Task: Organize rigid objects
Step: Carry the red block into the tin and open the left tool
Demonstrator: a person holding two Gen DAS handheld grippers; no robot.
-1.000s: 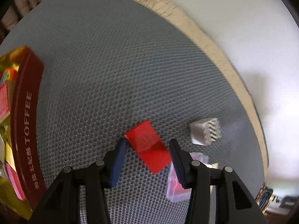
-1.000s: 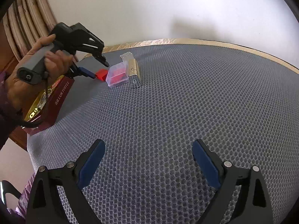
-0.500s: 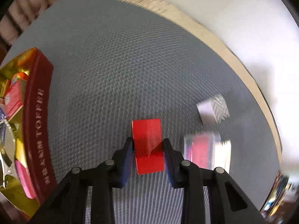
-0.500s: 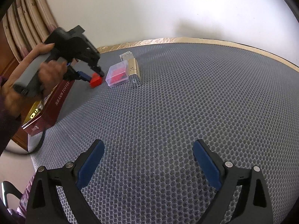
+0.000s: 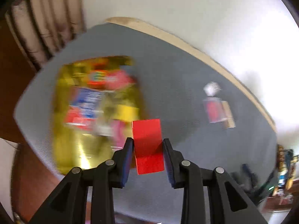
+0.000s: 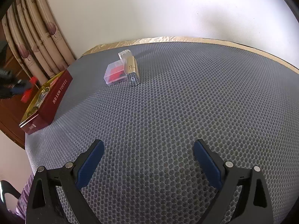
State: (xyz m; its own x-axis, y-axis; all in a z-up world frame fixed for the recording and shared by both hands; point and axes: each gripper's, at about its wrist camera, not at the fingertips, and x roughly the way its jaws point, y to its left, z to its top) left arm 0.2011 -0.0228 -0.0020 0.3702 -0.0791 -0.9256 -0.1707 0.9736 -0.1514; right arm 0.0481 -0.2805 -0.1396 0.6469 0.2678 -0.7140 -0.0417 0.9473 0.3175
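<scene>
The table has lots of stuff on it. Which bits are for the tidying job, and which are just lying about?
For the job:
- red block, held in the left claw
- toffee tin
- clear box
- gold box
- small white box
- right claw, open

Just lying about:
- grey mat
- curtain
- wall

Block [image 5: 147, 140]: plain red
Tin [image 6: 54, 97]: dark red side, gold inside
Mat [image 6: 177, 102]: grey honeycomb
Gripper pads [image 6: 89, 166]: blue
Curtain [image 6: 37, 37]: beige, maroon tree motifs
</scene>
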